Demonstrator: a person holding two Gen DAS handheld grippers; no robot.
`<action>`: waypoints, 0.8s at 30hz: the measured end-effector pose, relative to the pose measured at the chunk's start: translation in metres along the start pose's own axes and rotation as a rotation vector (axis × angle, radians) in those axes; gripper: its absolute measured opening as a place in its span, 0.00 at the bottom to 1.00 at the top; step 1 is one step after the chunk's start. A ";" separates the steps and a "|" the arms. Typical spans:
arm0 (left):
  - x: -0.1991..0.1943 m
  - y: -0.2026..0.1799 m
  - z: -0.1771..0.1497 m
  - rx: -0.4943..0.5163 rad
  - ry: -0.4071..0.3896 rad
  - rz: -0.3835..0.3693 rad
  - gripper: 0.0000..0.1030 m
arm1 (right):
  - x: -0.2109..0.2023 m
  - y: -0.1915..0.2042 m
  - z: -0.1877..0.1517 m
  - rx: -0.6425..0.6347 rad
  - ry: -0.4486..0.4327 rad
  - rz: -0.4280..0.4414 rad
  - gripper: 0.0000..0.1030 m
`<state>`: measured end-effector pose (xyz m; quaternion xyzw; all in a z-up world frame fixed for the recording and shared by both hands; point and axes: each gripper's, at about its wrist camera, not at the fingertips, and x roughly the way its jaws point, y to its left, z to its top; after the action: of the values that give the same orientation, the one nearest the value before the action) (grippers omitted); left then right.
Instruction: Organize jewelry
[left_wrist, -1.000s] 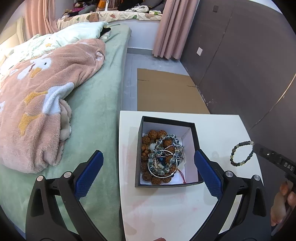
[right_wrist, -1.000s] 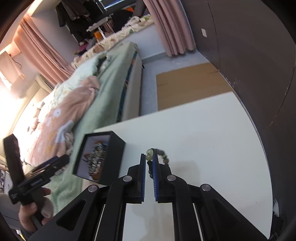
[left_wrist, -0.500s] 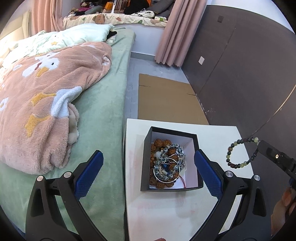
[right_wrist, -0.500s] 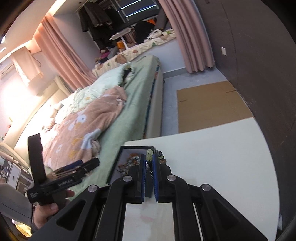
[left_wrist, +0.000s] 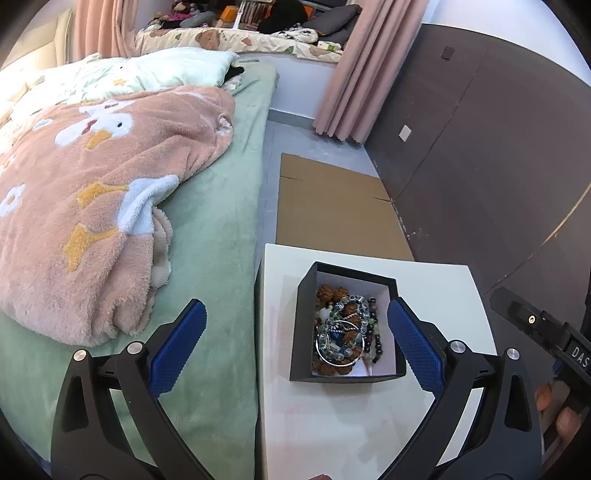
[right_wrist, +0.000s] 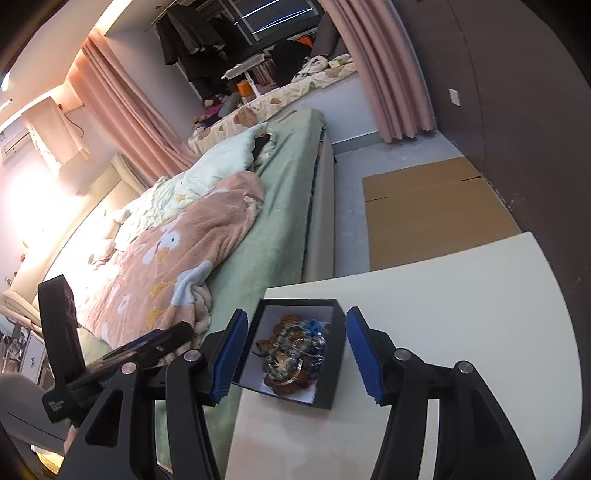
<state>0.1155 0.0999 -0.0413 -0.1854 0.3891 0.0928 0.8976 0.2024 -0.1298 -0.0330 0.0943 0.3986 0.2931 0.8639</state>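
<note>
A black box (left_wrist: 303, 328) with a white inside stands on the white table (left_wrist: 332, 424) and holds a heap of beaded bracelets (left_wrist: 341, 328). A dark beaded bracelet (left_wrist: 376, 332) lies at the right side of the heap. My left gripper (left_wrist: 295, 350) is open and empty, held above and in front of the box. My right gripper (right_wrist: 293, 354) is open and empty, its blue pads (right_wrist: 364, 356) spread above the box (right_wrist: 334, 369). The heap also shows in the right wrist view (right_wrist: 291, 350).
A bed with a green sheet (left_wrist: 207, 236) and a pink blanket (left_wrist: 92, 206) lies left of the table. Flat cardboard (left_wrist: 332, 206) lies on the floor beyond it. A dark wall (left_wrist: 480, 166) stands to the right.
My right gripper moved left over the box and opened. The dark beaded bracelet it held now lies in the box. My left gripper rose and drew back a little.
</note>
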 end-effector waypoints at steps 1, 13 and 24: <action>-0.003 -0.003 -0.002 0.018 -0.005 0.005 0.95 | -0.005 -0.003 -0.002 0.001 0.000 -0.006 0.54; -0.041 -0.030 -0.021 0.088 -0.066 -0.034 0.95 | -0.053 -0.019 -0.022 -0.019 -0.026 -0.053 0.79; -0.069 -0.065 -0.042 0.173 -0.103 -0.066 0.95 | -0.105 -0.025 -0.045 -0.071 -0.048 -0.114 0.93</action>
<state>0.0614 0.0220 -0.0003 -0.1150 0.3429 0.0387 0.9315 0.1264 -0.2142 -0.0065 0.0480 0.3719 0.2551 0.8912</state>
